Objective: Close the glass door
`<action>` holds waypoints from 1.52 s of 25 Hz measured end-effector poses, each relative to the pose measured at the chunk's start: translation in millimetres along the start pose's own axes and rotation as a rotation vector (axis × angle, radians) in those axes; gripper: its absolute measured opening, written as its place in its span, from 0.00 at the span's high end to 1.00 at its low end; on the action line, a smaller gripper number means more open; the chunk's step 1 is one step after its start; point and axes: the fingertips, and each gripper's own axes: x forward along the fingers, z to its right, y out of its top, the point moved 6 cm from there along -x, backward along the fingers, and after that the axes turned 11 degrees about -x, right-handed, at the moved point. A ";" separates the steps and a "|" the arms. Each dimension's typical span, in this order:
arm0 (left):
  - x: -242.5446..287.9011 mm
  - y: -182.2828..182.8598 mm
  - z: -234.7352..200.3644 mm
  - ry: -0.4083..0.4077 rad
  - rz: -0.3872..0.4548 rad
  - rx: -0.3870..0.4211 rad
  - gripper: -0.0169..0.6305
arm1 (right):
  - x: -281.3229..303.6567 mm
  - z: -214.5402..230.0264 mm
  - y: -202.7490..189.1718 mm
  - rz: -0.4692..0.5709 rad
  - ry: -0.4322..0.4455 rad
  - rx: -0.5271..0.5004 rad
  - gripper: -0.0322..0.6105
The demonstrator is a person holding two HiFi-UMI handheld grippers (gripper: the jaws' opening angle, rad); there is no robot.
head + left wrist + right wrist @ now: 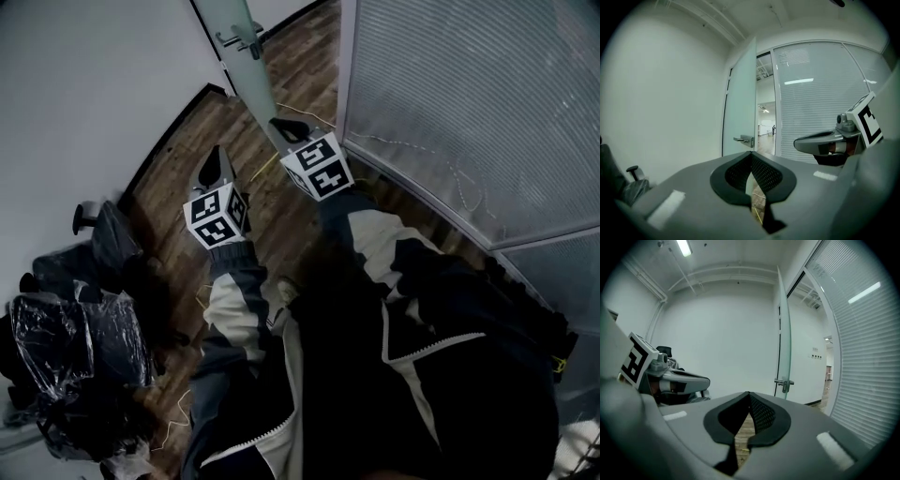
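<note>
The frosted glass door [236,45] stands open ahead of me, and its metal handle [241,39] is at the top of the head view. In the left gripper view the door [740,93] and its handle [744,139] are some way off. The right gripper view sees the door [784,329] nearly edge-on, with the handle [784,383]. My left gripper [214,167] and right gripper [284,126] are side by side, both pointing at the door and apart from it. Both are shut with nothing held: the left gripper [751,154] and the right gripper [749,394] have their tips together.
A glass partition with blinds [469,103] runs along the right, next to the doorway. A white wall [84,84] is on the left. Black chairs wrapped in plastic [66,356] stand at the lower left. A yellow cable [265,169] lies on the wooden floor [187,159].
</note>
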 end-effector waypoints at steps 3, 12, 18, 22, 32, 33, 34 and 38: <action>25.8 10.7 -34.2 -0.034 0.001 0.017 0.97 | 39.4 -2.7 5.1 0.001 -0.035 0.008 0.94; 84.2 39.1 -134.2 -0.092 -0.009 0.011 0.97 | 148.5 -9.7 35.1 -0.010 -0.102 0.019 0.94; 125.7 47.3 -164.0 -0.125 -0.009 0.002 0.97 | 200.4 4.5 47.1 -0.013 -0.128 0.012 0.94; 176.8 47.3 -166.3 -0.133 -0.026 0.013 0.97 | 244.6 35.7 44.2 -0.004 -0.115 0.024 0.94; 309.9 87.3 -173.2 -0.187 -0.022 0.033 0.97 | 326.8 107.1 42.8 -0.002 -0.123 0.032 0.94; 322.1 87.0 -169.7 -0.206 -0.028 0.039 0.97 | 329.9 113.5 39.6 -0.007 -0.133 0.038 0.94; 333.8 85.6 -166.6 -0.226 -0.037 0.043 0.97 | 331.9 119.3 36.1 -0.012 -0.146 0.044 0.94; 373.1 80.9 -155.6 -0.334 -0.074 0.047 0.97 | 333.1 135.6 23.5 -0.052 -0.230 0.075 0.94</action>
